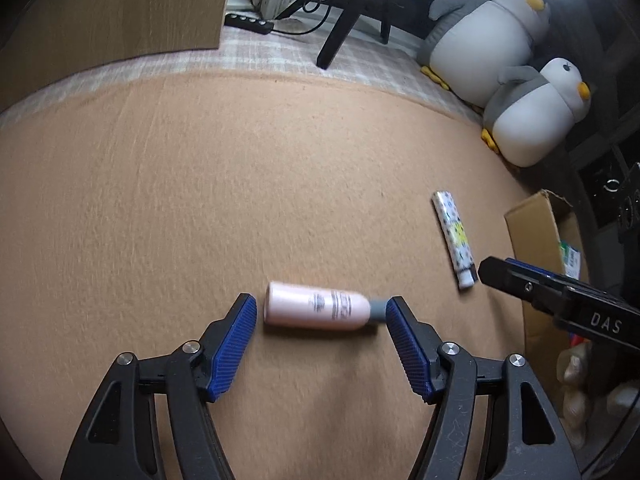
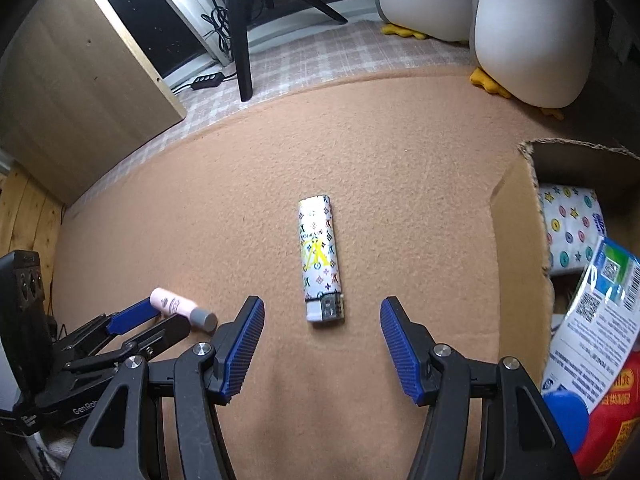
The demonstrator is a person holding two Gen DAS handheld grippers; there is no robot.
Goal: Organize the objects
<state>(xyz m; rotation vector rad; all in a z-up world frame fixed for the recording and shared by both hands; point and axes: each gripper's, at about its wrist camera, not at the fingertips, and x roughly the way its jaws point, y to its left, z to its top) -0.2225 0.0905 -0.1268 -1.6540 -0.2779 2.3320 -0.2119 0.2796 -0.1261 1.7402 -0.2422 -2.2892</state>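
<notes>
Between our left tool [image 1: 320, 312] fingers, spread wide and empty, the pink bottle [image 1: 316, 311] lies crosswise, cap toward the right finger.

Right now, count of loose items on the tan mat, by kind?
Pink bottle: 1
Patterned lighter: 1
Total: 2
Both lie flat on the tan mat. Cardboard box contents not counted.
</notes>
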